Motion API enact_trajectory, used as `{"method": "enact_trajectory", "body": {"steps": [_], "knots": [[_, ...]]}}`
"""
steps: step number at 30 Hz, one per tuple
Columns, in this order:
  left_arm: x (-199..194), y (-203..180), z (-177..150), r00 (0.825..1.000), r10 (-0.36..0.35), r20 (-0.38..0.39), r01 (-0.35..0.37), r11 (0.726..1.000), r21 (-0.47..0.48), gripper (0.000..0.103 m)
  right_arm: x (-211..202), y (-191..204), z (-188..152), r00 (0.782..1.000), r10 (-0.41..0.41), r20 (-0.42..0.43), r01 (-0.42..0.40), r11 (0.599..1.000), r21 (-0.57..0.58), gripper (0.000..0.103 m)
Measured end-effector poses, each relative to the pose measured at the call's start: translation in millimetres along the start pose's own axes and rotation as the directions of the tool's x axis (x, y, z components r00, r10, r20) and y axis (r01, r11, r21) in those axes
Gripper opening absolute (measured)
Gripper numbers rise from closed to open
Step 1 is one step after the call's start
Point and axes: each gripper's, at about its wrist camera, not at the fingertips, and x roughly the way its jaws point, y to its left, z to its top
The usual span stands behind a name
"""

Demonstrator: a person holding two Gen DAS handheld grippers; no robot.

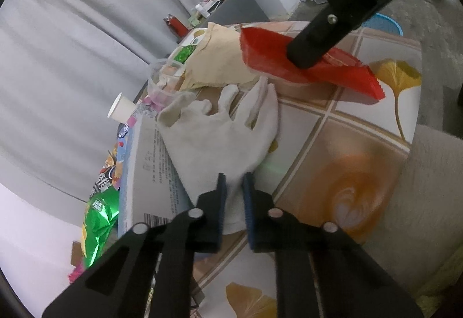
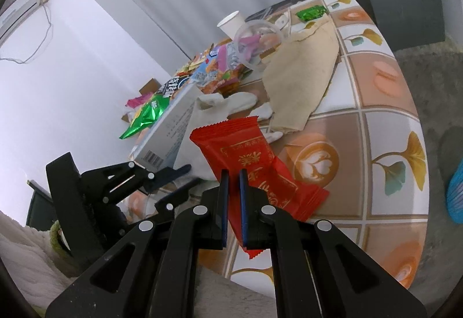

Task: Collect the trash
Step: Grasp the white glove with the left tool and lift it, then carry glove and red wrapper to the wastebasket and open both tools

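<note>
While you look across the bench [image 2: 385, 127] from the left, your left hand-held gripper [image 1: 233, 177] has its jaws pinched onto the cuff of the white glove [image 1: 220, 132]. That glove lies flat on the bench, its long axis running away from you, fingers pointing toward the beige paper bag [image 1: 220, 60], one edge overlapping the pale blue box [image 1: 150, 170] on its left. Further left, green and printed snack wrappers [image 1: 99, 213] are piled up. To the right, your right hand-held gripper [image 2: 233, 173] is clamped on the red packet [image 2: 246, 156]. Its long axis runs diagonally from upper left to lower right, crimped ends at both tips, near end past the jaws. A blue basket [image 1: 385, 23] sits beyond the bench edge.
</note>
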Motion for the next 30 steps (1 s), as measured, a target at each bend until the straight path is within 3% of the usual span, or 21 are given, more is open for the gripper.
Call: {"method": "enact_trajectory", "body": {"steps": [3, 9, 19, 24, 30], "knots": [[-3, 6, 1, 1.0, -0.011, 0.013, 0.011, 0.999, -0.033, 0.003, -2, -1, 1, 1.0, 0.0, 0.006, 0.0, 1.0, 0.007, 0.005], [-22, 23, 5, 0.998, -0.02, 0.067, 0.027, 0.993, -0.114, 0.002, -15, 2, 4, 0.999, 0.003, 0.04, -0.003, 1.0, 0.015, 0.004], [-72, 69, 15, 0.977, -0.059, 0.203, 0.119, 0.948, -0.296, 0.001, -55, 6, 6, 0.99, 0.024, 0.141, -0.029, 0.999, 0.035, 0.004], [-94, 90, 25, 0.954, -0.106, 0.279, 0.211, 0.901, -0.379, 0.001, -77, 8, 3, 0.98, 0.027, 0.196, -0.036, 0.998, 0.042, 0.004], [-106, 102, 53, 0.909, -0.198, 0.366, 0.35, 0.841, -0.413, 0.001, -112, -3, -4, 0.96, -0.018, 0.278, -0.003, 0.997, 0.077, 0.003]]}}
